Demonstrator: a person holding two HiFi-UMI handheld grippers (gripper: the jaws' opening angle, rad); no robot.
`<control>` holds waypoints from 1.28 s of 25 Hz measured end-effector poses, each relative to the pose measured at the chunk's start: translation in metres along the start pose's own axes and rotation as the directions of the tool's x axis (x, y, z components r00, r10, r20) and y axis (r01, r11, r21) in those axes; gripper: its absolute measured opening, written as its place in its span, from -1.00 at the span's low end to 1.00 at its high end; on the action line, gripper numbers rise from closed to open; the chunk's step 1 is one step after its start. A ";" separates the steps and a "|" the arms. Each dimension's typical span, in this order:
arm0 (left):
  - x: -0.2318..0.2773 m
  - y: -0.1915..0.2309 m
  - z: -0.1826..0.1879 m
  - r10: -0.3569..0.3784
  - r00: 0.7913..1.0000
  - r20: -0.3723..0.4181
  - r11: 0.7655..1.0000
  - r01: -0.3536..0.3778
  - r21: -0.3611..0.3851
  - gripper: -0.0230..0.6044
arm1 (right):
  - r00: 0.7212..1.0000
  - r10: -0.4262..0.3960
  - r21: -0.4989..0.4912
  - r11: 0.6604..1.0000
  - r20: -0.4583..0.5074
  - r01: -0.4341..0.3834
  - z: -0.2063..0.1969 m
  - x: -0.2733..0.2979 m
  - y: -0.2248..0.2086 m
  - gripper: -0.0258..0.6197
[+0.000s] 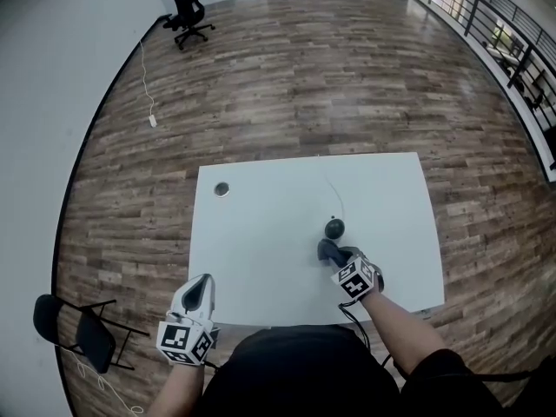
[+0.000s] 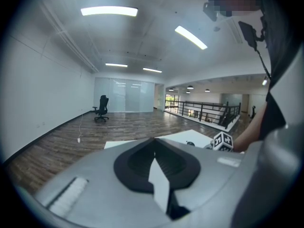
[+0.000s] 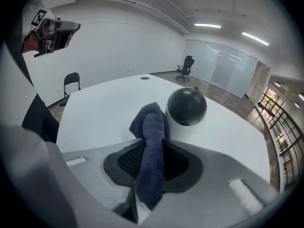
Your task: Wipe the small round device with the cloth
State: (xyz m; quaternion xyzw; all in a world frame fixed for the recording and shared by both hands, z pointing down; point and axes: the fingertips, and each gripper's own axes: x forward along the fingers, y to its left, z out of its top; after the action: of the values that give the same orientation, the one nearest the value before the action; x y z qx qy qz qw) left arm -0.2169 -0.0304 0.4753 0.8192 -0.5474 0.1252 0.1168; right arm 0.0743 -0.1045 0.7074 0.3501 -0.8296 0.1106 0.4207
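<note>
1. The small dark round thing (image 1: 222, 189) at the far left of the surface (image 1: 261, 233) is too small to tell what it is.
2. The person's body (image 1: 295, 372) hides the near edge of the surface.
3. In the right gripper view, the cloth (image 3: 151, 137) covers the left side of the small round device (image 3: 186, 109).
4. In the left gripper view, the left gripper (image 2: 153, 146) hides most of the surface.
5. The railing (image 1: 512, 33) is cut off at the head view's right edge.

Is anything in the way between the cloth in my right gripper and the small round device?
Nothing visible. The right gripper, shut on the dark blue cloth, has it right beside the device on the white table.
</note>
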 end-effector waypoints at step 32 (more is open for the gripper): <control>-0.013 0.007 0.008 0.064 0.998 0.015 0.998 -0.064 -0.011 -0.90 | 0.969 -0.143 0.156 0.981 0.203 0.112 0.070 -0.028 -0.099 -0.64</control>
State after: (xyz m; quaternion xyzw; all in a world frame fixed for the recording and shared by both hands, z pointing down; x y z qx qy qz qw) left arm -0.2273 -0.0244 0.4637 0.8016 -0.5747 0.1199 0.1128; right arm 0.1087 -0.1967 0.6309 0.4421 -0.8354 0.1044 0.3094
